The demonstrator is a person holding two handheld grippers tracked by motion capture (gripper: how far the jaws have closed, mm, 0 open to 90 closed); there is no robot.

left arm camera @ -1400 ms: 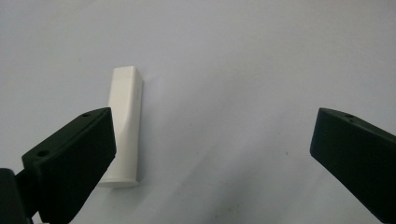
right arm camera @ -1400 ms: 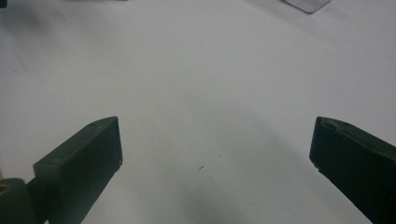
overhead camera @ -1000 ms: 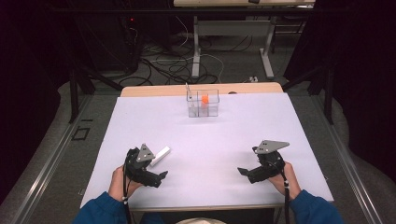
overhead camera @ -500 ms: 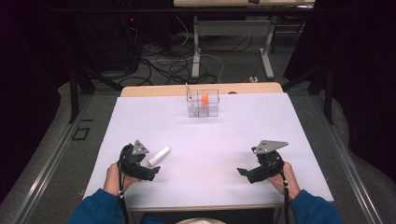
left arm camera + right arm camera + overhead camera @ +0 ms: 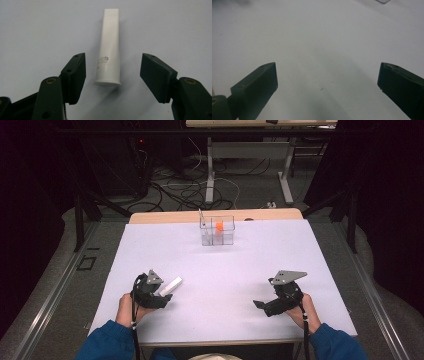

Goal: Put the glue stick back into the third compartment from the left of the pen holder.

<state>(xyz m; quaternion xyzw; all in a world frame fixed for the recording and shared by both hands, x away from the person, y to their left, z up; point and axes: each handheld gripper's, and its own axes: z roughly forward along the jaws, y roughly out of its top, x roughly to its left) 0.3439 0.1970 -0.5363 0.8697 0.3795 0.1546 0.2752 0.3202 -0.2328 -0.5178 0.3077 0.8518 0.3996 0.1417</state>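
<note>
On the white table (image 5: pixel 225 270) near its front-left edge lies a slim white plastic tube (image 5: pixel 108 50) w/ a small grey printed label, too small to read, long axis running straight away from the left gripper (image 5: pixel 112 75), flared end nearest, between jaws that have just been closing, pads not touching; right gripper (image 5: pixel 327 82) wide open, holding nothing.

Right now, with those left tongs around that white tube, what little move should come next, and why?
Probably keep closing the left tongs on the white tube. It lies flat on the table with its wider end between the jaws, which have just been closing, but gaps remain on both sides. The right tongs sit open over bare table.
</note>
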